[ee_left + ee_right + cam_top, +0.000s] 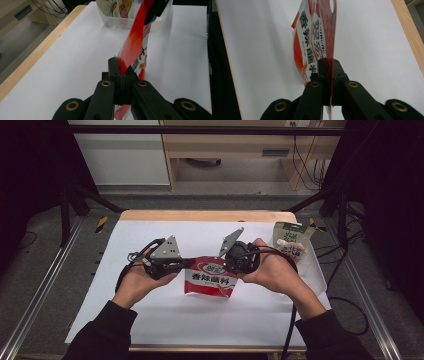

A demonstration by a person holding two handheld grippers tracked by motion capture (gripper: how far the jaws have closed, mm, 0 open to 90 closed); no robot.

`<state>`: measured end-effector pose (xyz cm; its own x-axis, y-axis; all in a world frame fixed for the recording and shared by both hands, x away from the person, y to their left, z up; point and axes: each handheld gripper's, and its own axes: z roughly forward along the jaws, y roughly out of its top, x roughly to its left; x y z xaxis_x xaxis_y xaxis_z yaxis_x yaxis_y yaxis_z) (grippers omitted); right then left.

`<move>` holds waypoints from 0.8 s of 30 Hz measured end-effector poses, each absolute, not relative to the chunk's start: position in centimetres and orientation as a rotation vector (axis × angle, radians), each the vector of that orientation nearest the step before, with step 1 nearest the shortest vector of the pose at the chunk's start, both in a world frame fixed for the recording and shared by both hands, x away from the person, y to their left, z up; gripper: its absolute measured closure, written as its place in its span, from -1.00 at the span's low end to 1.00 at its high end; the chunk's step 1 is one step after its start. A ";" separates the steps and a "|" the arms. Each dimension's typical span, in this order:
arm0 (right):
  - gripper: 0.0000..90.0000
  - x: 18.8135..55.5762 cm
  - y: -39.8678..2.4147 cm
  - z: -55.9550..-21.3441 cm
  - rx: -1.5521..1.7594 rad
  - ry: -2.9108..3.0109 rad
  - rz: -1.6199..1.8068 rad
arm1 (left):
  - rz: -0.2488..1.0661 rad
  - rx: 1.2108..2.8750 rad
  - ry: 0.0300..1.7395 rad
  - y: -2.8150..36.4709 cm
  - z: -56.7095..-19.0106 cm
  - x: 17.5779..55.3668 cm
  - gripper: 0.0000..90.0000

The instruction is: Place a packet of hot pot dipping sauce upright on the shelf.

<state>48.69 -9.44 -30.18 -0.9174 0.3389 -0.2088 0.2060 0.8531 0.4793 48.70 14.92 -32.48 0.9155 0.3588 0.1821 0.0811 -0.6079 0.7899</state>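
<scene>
Over the middle of the white table (pixel 165 320), a red snack bag (pixel 210 277) hangs between two grippers. The left gripper (pixel 186 264) pinches the bag's top left corner, and in the left gripper view its black jaws are pressed tight on the red edge. The right gripper (pixel 226 263) pinches the top right corner, its jaws also squeezed together on the bag's edge. The bag's bottom hangs down toward the table. A clear tub (pixel 311 270) sits at the far right of the table, with a green and white packet (pixel 291 239) standing in it.
</scene>
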 end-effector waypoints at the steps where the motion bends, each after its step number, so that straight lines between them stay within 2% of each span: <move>1: 0.99 48.7 -9.4 -30.1 0.405 2.744 0.650 | 0.403 2.205 0.312 14.9 -32.5 48.7 1.00; 7: 1.00 48.8 -9.4 -29.4 0.397 2.759 0.594 | 0.382 2.187 0.332 14.7 -32.7 49.0 0.98; 11: 1.00 49.1 -9.3 -28.8 0.397 2.764 0.554 | 0.374 2.162 0.346 14.7 -32.9 49.1 0.89; 15: 1.00 49.3 -9.2 -28.5 0.379 2.770 0.526 | 0.385 2.120 0.384 14.8 -33.2 49.1 0.61; 19: 1.00 49.4 -9.2 -28.4 0.385 2.777 0.522 | 0.402 2.079 0.447 15.0 -33.6 49.1 0.09; 24: 1.00 49.6 -9.5 -28.4 0.387 2.776 0.523 | 0.416 2.055 0.471 15.2 -34.2 48.9 -0.27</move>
